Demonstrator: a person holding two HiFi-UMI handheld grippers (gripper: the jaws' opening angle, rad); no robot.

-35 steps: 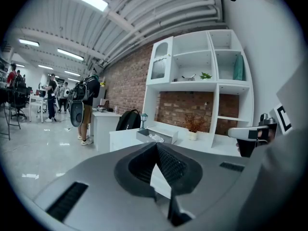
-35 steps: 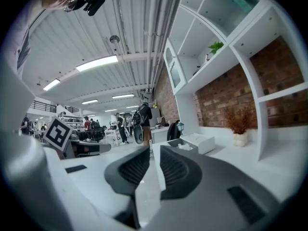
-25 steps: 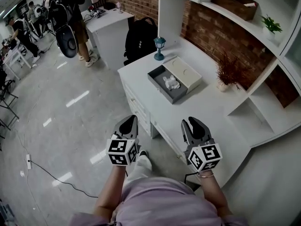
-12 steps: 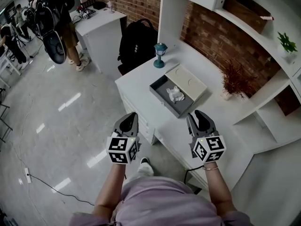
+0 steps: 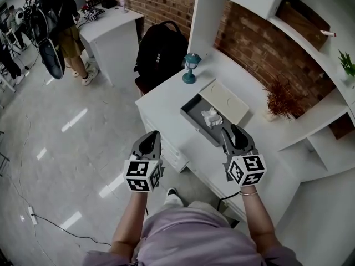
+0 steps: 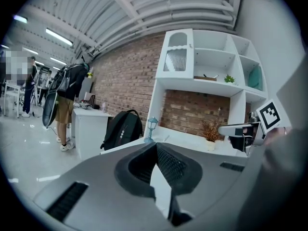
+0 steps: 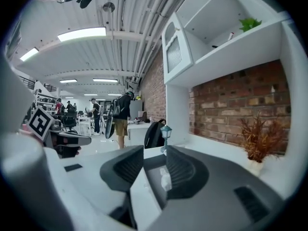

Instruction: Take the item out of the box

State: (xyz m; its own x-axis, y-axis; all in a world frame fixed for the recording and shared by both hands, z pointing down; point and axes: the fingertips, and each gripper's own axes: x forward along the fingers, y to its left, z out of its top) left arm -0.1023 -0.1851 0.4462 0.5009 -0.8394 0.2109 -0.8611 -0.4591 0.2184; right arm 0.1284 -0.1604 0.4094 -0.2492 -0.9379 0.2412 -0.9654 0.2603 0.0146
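Observation:
An open grey box [image 5: 195,114] lies on the white desk [image 5: 166,101], and a crumpled white item [image 5: 212,117] rests inside it. The box's cream lid [image 5: 226,101] lies against its far side. My right gripper [image 5: 232,131] hovers at the box's near corner; its jaws are opening and nothing is between them. In the right gripper view, the box [image 7: 150,163] and the white item [image 7: 165,178] show through the gap of the right gripper [image 7: 155,154]. My left gripper [image 5: 150,141] hangs shut and empty off the desk's front edge, over the floor. The left gripper [image 6: 156,146] points toward the desk.
A teal lamp [image 5: 191,68] stands at the desk's back left and a dried plant [image 5: 282,101] at the right, under white shelves [image 5: 310,43]. A black backpack [image 5: 161,51] leans behind the desk. A person [image 5: 55,26] stands by a second white desk [image 5: 108,35].
The desk has come closer in view. My right gripper has moved forward to the box's near corner and its jaws have widened. The left gripper has stayed beside it.

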